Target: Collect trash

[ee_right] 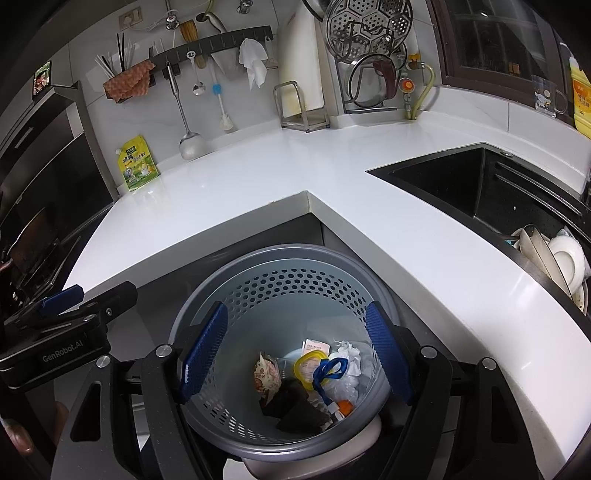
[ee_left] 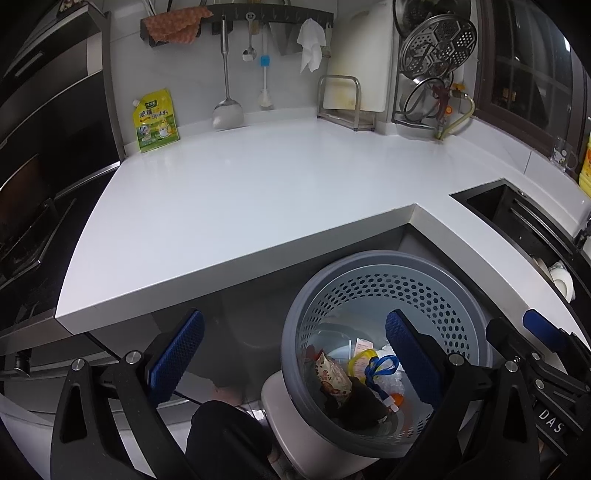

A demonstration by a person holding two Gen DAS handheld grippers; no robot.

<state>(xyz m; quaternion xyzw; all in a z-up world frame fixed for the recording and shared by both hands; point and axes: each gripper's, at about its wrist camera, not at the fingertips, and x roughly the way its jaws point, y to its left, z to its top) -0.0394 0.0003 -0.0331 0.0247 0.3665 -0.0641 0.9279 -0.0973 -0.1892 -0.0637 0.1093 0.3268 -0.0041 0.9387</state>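
Glossy white L-shaped counter [ee_right: 229, 206], round perforated grey plastic bin [ee_right: 280, 295] holding crumpled wrappers [ee_right: 266, 373], both tools [ee_left: 295, 354] [ee_right: 295, 358] wide, empty.

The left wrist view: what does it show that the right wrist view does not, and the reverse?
Only the left wrist view shows the person's dark trouser leg and foot beside the bin.

Only the right wrist view shows the chopsticks above the rail, the wall socket, and the stacked plates in the sink.

Both show the grey perforated trash bin with the yellow ring and blue lanyard inside, the white countertop, the yellow-green pouch, and both grippers open with nothing between the pads: left gripper, right gripper.
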